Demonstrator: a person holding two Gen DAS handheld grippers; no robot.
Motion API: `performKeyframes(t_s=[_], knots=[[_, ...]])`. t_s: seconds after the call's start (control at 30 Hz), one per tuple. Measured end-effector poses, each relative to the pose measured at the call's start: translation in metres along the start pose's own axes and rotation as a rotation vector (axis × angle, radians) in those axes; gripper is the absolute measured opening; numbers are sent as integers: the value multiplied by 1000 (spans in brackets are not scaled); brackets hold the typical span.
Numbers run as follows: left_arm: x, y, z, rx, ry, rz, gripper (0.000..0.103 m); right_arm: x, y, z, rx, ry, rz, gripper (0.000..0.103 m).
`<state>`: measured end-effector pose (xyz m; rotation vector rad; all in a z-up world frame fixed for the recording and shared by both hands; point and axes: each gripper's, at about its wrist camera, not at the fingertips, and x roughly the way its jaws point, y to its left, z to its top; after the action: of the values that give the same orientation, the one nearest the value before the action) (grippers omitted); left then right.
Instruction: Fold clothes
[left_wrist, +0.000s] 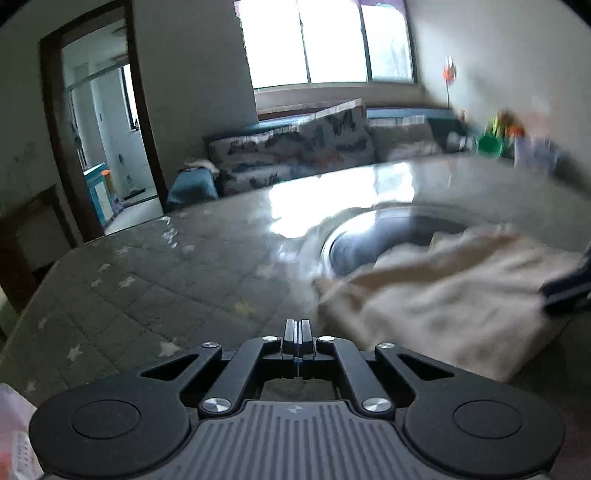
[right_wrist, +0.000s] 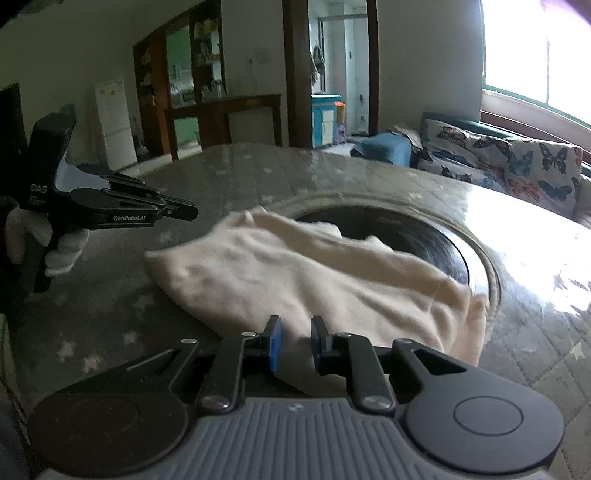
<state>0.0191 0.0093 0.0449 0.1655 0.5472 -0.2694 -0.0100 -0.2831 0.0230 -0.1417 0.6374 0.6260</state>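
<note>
Cream garment (right_wrist: 295, 273) lies mid-table (right_wrist: 110, 306), far edge draped over the dark round recess (right_wrist: 424, 240). Right gripper (right_wrist: 295, 343), jaws narrow, pinches its near edge. Left gripper (left_wrist: 297, 332), jaws fully together, empty, over bare tabletop left of the cloth.

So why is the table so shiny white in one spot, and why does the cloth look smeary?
Left wrist view: window light glares off the glossy table, and the cream cloth is motion-blurred. Right wrist view: glare on the table's right side, cloth soft too, edges bent by the fisheye.
</note>
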Motion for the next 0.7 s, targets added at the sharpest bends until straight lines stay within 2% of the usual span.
performKeyframes(t_s=[0.1,0.17,0.23,0.33,0.53,0.7], knots=[[-10,-16,7,15,-34,-82,2,5,-1,4,8,-2,-5,16],[-10,-33,6,73,-31,-134,4,12,-2,2,23,30,-1,16],[-3,-49,-1,146,14,-157,4,13,-3,1,21,40,4,18],[9,-61,-9,202,70,-165,4,7,-6,12,12,22,5,18],[18,-61,23,144,24,-192,4,27,-29,45,47,-8,-35,18],[60,-58,44,49,92,-212,4,68,-49,57,101,48,-69,18]])
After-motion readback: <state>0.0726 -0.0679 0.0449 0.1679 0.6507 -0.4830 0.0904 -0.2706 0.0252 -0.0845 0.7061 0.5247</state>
